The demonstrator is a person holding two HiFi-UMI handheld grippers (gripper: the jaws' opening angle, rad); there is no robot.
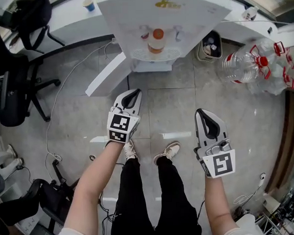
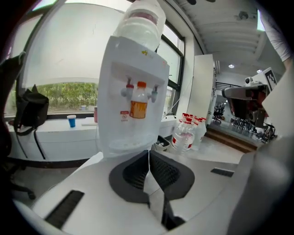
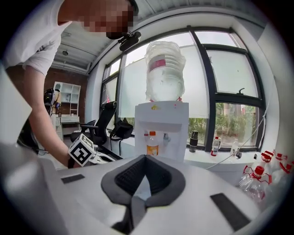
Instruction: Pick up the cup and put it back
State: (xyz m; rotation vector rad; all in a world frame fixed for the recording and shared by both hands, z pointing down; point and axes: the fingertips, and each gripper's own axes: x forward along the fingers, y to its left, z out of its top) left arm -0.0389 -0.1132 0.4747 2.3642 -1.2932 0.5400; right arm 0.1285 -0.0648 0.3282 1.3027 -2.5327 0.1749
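Note:
The cup (image 1: 157,41) is a clear container with an orange lid and orange liquid. It stands upright in the tap recess of the white water dispenser (image 1: 167,12). It also shows in the left gripper view as the cup (image 2: 138,101) and small in the right gripper view as the cup (image 3: 152,143). My left gripper (image 1: 135,93) is shut and empty, well short of the dispenser and pointing at it. In its own view the left gripper (image 2: 149,154) has its pads together. My right gripper (image 1: 200,111) hangs further back on the right; the right gripper (image 3: 144,157) is shut with nothing in it.
Large water bottles (image 1: 253,62) lie on the floor at the right. A small bin (image 1: 211,46) stands beside the dispenser. A black office chair (image 1: 16,90) is at the left, with cables (image 1: 54,142) on the floor. A blue cup (image 1: 88,4) sits on the window counter.

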